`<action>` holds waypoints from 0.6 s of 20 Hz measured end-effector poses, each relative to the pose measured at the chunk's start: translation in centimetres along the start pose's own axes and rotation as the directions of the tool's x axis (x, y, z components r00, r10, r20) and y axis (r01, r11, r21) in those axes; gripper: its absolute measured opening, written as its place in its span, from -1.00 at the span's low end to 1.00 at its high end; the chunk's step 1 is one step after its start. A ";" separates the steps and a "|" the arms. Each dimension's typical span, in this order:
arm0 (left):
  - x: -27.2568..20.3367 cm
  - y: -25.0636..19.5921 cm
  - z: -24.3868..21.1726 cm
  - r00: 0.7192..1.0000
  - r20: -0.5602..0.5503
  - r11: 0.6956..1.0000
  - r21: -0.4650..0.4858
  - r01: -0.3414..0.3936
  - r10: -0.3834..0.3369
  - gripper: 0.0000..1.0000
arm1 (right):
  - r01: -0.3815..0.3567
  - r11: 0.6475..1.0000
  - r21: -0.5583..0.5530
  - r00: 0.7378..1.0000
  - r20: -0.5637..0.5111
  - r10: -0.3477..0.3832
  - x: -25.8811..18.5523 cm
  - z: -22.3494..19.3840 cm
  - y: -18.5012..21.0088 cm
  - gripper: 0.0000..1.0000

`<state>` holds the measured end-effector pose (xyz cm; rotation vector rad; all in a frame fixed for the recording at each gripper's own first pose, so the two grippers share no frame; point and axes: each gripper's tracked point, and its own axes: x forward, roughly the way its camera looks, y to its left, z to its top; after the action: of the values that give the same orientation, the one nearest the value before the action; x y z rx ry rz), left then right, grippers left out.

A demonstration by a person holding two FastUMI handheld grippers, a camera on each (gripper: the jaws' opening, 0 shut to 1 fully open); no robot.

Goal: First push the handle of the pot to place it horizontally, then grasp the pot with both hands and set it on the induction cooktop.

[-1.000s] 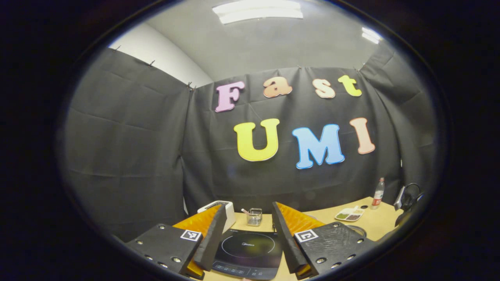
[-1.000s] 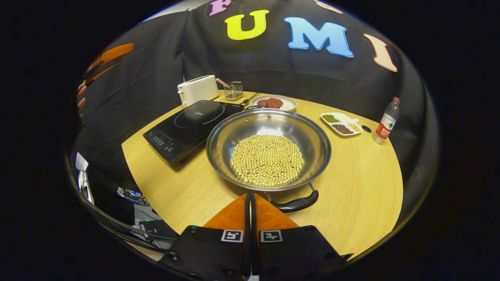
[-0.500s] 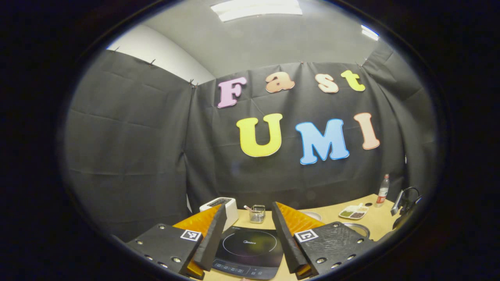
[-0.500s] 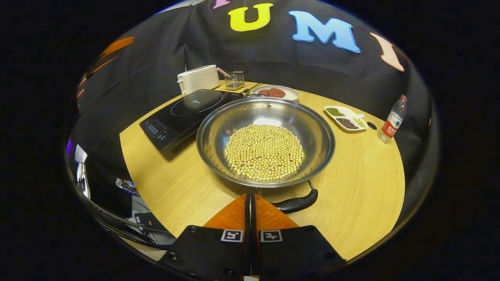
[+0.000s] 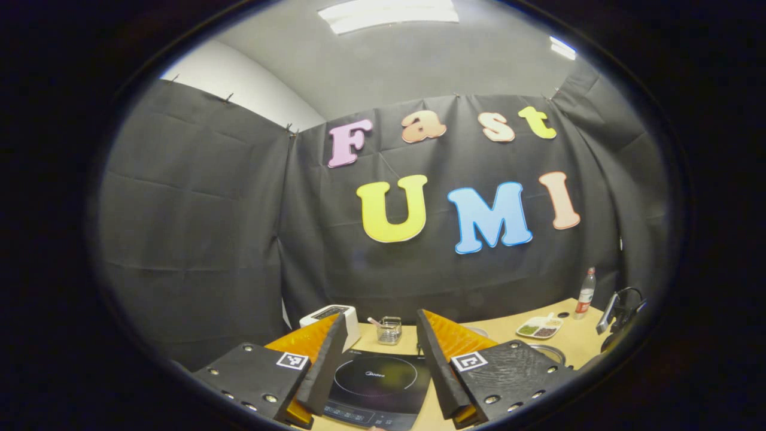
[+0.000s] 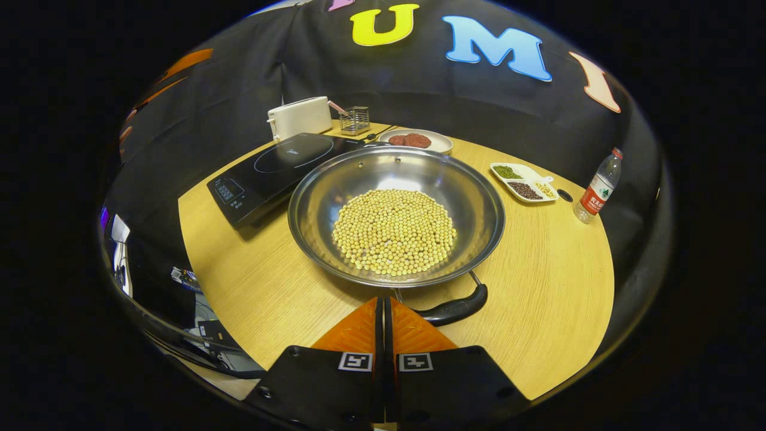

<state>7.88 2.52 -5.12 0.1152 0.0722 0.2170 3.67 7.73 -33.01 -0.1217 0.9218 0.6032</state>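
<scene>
Now the right gripper (image 6: 383, 311), fingers together as a blunt pusher, sits just beside the pot's handle (image 6: 453, 309); the left gripper (image 5: 380, 365), fingers apart, waits above the induction cooktop (image 5: 377, 383).

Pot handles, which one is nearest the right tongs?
The black handle on the pot's near rim, just right of the shut tongs; the other handle sits across by the meat plate.

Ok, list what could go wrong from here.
1. The shut right gripper sits by the handle; a hard push may slide the pot into the cooktop.
2. The beans lie loose and could spill on a tilted lift.
</scene>
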 end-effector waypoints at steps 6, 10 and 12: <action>0.3 -0.8 -0.3 1.000 -0.005 1.000 0.002 -0.005 0.005 0.36 | 0.019 1.000 -0.013 1.000 0.000 -0.019 0.3 0.2 -1.6 -0.96; 0.3 -1.1 -0.7 1.000 -0.012 1.000 0.001 -0.013 0.013 0.36 | 0.034 0.999 -0.018 0.999 0.002 -0.034 0.5 0.4 -2.7 -0.96; 0.3 -1.3 -0.7 1.000 -0.015 1.000 0.002 -0.016 0.016 0.36 | 0.042 0.999 -0.016 0.999 0.003 -0.042 0.7 0.5 -3.4 -0.96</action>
<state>8.39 1.40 -6.04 0.1158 0.0865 0.2339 6.15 5.41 -33.72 -0.1541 0.9095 0.5712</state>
